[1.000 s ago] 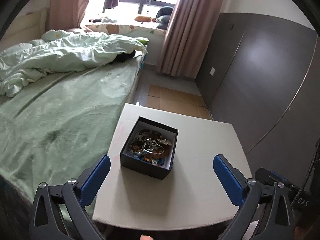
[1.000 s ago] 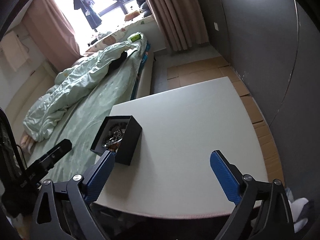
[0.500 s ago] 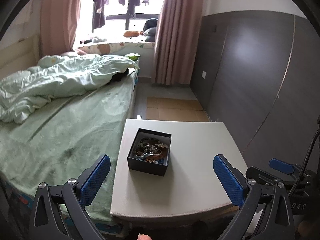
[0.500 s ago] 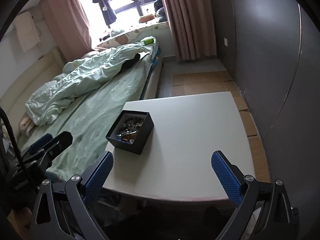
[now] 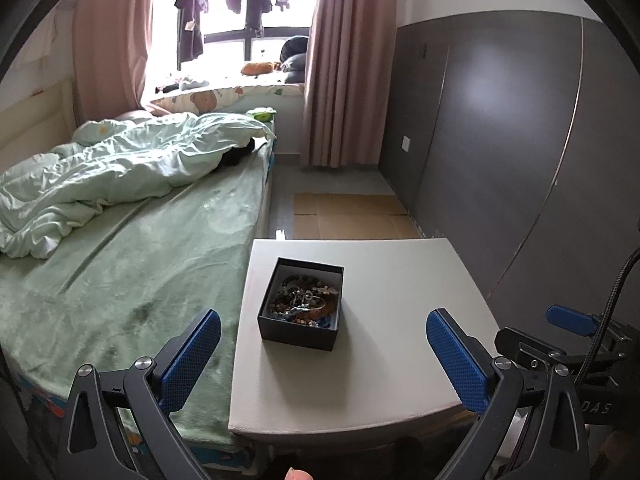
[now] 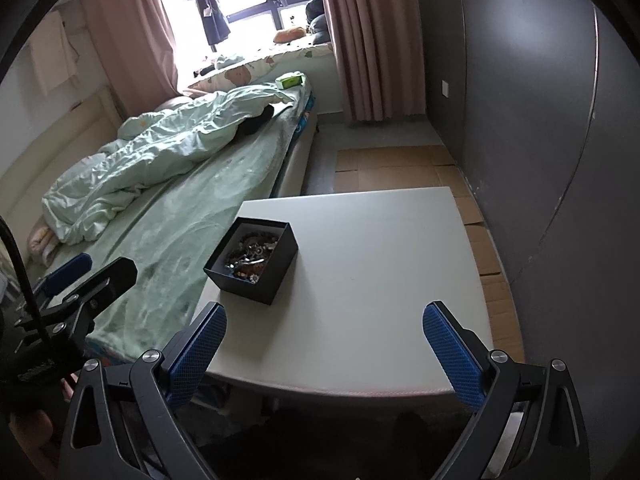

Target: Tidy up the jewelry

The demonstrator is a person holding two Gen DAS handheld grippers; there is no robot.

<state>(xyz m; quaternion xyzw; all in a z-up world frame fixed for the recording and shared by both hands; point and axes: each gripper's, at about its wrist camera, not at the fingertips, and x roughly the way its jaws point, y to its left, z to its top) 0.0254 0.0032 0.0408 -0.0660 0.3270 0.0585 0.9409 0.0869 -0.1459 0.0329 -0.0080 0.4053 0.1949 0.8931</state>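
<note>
Sitting toward the left edge of the white table (image 5: 384, 380) is the black box (image 5: 302, 308), open-topped w/ a tangle of jewelry (image 5: 306, 300) inside: dark beads, a brownish bangle, some silver bits, a few blue beads at the near wall; individual pieces are too small to sort out, possibly several bracelets knotted together. Left gripper (image 5: 323, 354) hangs short of the table's near edge, blue pads spread wide, nothing between them; the box is at about 12 o'clock from it, well apart. Right gripper (image 6: 325, 350) likewise spread wide and empty, near the table's front edge, w/ the box (image 6: 252, 260) at approx 11 o'clock. In the right wrist view the left gripper shows at 9 o'clock over the bed (image 6: 176, 208); in the left wrist view part of the right gripper shows at 3 o'clock. Bed w/ green sheet and a rumpled pale quilt (image 5: 120, 164) runs along the table's left side, touching or just beside it. Pink curtains (image 5: 348, 64) and window at 12 o'clock, grey wall panels (image 5: 520, 140) at 2, cardboard (image 5: 352, 216) flat on the floor beyond the table.
</note>
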